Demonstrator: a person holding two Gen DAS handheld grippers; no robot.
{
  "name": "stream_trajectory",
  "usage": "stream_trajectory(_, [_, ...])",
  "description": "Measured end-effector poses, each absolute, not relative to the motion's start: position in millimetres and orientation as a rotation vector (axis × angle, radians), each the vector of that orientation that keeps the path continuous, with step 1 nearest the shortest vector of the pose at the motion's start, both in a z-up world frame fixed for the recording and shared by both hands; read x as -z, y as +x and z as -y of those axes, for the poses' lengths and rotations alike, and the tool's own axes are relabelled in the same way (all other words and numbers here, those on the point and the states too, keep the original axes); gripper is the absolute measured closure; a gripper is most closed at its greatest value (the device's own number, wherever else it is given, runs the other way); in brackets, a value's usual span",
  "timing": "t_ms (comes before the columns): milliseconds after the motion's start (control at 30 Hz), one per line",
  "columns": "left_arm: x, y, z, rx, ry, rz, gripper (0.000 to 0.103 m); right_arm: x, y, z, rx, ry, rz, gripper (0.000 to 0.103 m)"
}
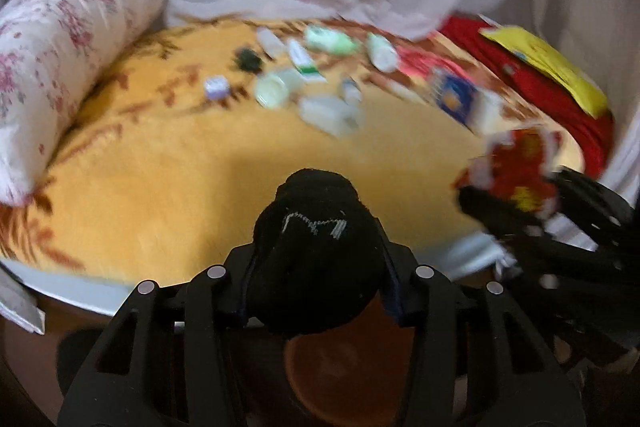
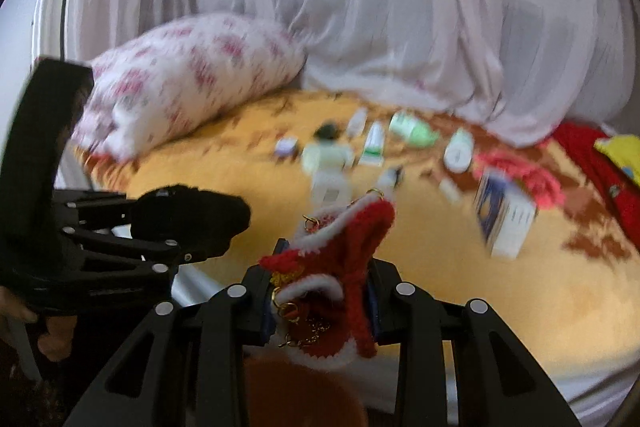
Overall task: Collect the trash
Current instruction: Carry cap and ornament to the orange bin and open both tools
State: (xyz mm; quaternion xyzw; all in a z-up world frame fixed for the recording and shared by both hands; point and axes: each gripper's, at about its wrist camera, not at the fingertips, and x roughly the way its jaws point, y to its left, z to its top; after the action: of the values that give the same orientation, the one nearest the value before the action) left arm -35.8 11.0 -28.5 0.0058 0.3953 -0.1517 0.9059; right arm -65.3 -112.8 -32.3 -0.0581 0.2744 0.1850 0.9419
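The left tongs (image 1: 316,267) are clamped on a black sock (image 1: 316,251), low in the middle of the left wrist view. The sock bulges up between the two fingers. The right tongs (image 2: 320,291) are clamped on a red knitted thing (image 2: 340,267) with white trim and small gold rings. It sits low in the middle of the right wrist view. In the left wrist view the same red thing shows at the right edge, held up near the bed's side.

Both tongs are over the near edge of a bed with a yellow blanket (image 1: 180,167). Something round and brown (image 1: 348,367) lies under the tongs at the bottom of the frame.

Farther up the blanket is a blurry bunch of small things: white bottles (image 1: 328,113), a green pouch (image 1: 330,41), a white tube (image 1: 306,61) and a blue box (image 1: 456,99). A flowery pillow (image 1: 60,59) lies at the upper left. A red cloth (image 1: 540,83) with a yellow bag (image 1: 548,63) on it is at the upper right. Pale curtains (image 2: 360,7) hang behind.
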Motion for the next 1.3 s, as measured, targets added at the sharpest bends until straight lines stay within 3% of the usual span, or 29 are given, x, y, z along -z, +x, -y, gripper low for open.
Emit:
stream_trajectory(167, [46, -70, -6, 0.395, 0.036, -0.908, 0.057, 58, -92, 120, -0.372, -0.09, -0.737, 0.07])
stream_trajectory(533, [81, -93, 0, 0.452, 0.088, -1.069, 0.056, 90, -120, 132, -0.341, -0.11, -0.889, 0.07])
stream_trajectory(633, [85, -97, 3, 0.478, 0.083, -1.091, 0.052, 97, -121, 136, -0.351, -0.106, -0.917, 0.065])
stream_trajectory(733, [82, -97, 3, 0.465, 0.086, -1.085, 0.029, 105, -121, 136, -0.359, -0.104, -0.947, 0.049])
stream_trajectory(800, [80, -96, -1, 0.45, 0.082, -1.069, 0.024, 108, -121, 135, -0.352, -0.118, -0.942, 0.043])
stream_trajectory(1067, [69, -86, -25, 0.386, 0.044, -1.037, 0.024, 101, -114, 157, -0.294, -0.113, -0.898, 0.037])
stream_trajectory(1300, [27, -56, -18, 0.37, 0.016, -0.884, 0.024, 63, -100, 178, -0.231, -0.079, -0.746, 0.03])
